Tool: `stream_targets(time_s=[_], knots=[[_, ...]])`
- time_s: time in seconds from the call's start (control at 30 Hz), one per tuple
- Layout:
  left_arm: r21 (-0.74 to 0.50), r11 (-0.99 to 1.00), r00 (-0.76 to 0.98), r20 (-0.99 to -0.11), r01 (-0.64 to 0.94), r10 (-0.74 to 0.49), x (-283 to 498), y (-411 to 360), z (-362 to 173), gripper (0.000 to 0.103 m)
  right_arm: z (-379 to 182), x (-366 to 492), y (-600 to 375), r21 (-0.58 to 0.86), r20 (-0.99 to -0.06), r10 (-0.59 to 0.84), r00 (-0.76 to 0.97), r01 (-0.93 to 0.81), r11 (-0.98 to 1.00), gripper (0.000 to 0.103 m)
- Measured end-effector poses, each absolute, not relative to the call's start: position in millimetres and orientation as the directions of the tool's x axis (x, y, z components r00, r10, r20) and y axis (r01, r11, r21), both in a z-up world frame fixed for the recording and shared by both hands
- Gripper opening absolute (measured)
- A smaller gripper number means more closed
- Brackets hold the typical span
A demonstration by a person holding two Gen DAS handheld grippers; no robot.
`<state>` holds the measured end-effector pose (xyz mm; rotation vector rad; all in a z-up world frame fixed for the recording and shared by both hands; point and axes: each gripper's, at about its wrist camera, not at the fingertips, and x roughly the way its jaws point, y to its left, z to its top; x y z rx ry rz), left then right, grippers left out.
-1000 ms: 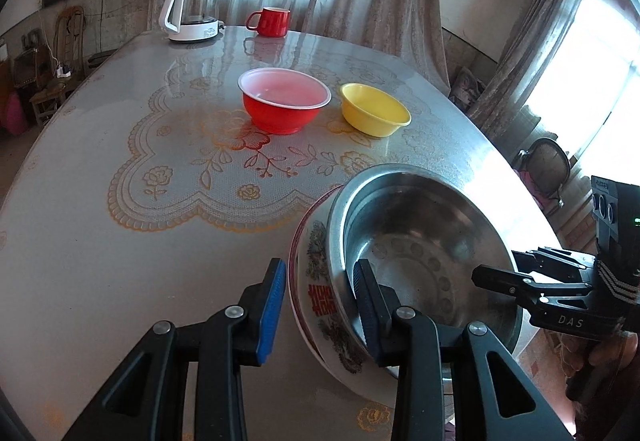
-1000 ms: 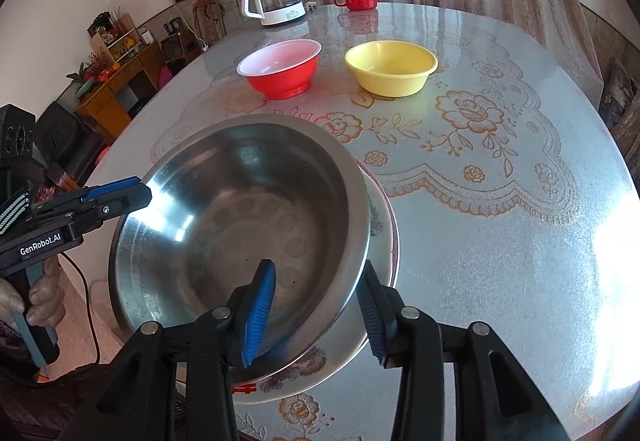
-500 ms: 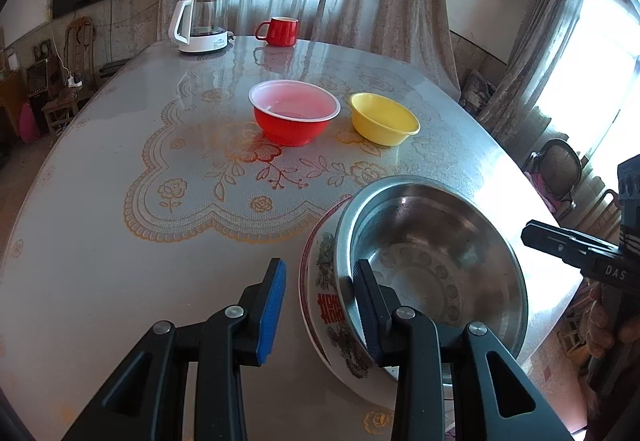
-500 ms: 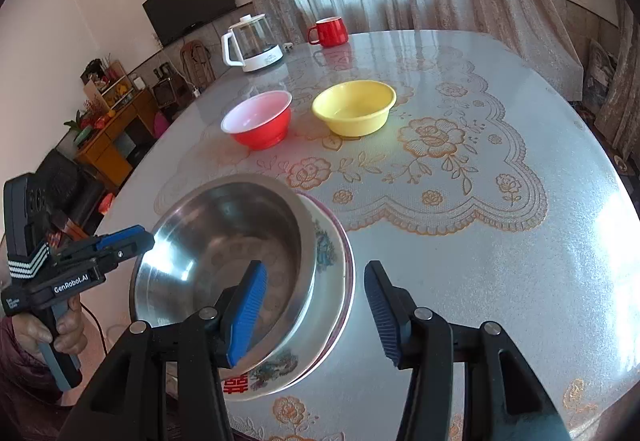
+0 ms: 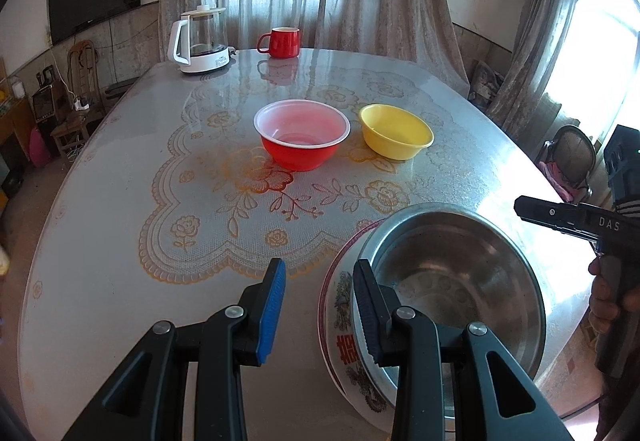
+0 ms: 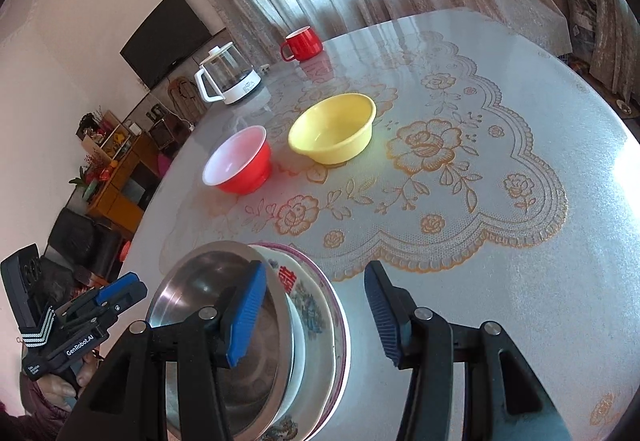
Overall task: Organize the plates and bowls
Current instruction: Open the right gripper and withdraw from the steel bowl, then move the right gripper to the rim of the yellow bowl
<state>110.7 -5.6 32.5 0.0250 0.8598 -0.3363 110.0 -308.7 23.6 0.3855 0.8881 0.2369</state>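
A steel bowl (image 5: pixel 460 273) sits nested in a flower-patterned porcelain bowl (image 5: pixel 340 325) near the table's front edge. A pink-rimmed plate (image 6: pixel 342 337) lies under both. My left gripper (image 5: pixel 320 309) is open over the stack's left rim, with only table and a sliver of porcelain between its fingers. My right gripper (image 6: pixel 316 315) is open above the stack's right rim, pads clear of it. In the left wrist view the right gripper (image 5: pixel 524 205) hangs apart from the steel bowl. Farther back, a red bowl (image 5: pixel 302 145) and a yellow bowl (image 5: pixel 396 137) stand side by side.
A white-based glass kettle (image 5: pixel 200 41) and a red mug (image 5: pixel 282 43) stand at the far edge of the round table (image 5: pixel 120 241), which has a lace-patterned cover. A chair (image 5: pixel 572 161) stands off the table's right side. A hand (image 5: pixel 608 297) holds the right gripper.
The right gripper's jaws have widened off the steel bowl's rim, and it has drawn back and rolled. The left gripper has backed off a little, with the same gap between its jaws.
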Motion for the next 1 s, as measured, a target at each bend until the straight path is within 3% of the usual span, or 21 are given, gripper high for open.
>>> stream_targets(time_s=[0.5, 1.0], knots=[[-0.081, 0.938, 0.58, -0.766, 0.337, -0.275, 139, -23, 28, 0.036, 11, 154, -309, 0.455, -0.714, 0.404, 0.572, -0.06, 0.889, 0.052], [-0.242, 0.916, 0.49, -0.785, 0.319, -0.378, 181, -19, 31, 0.036, 0, 197, -324, 0.442, -0.737, 0.4, 0.545, -0.058, 0.895, 0.052]])
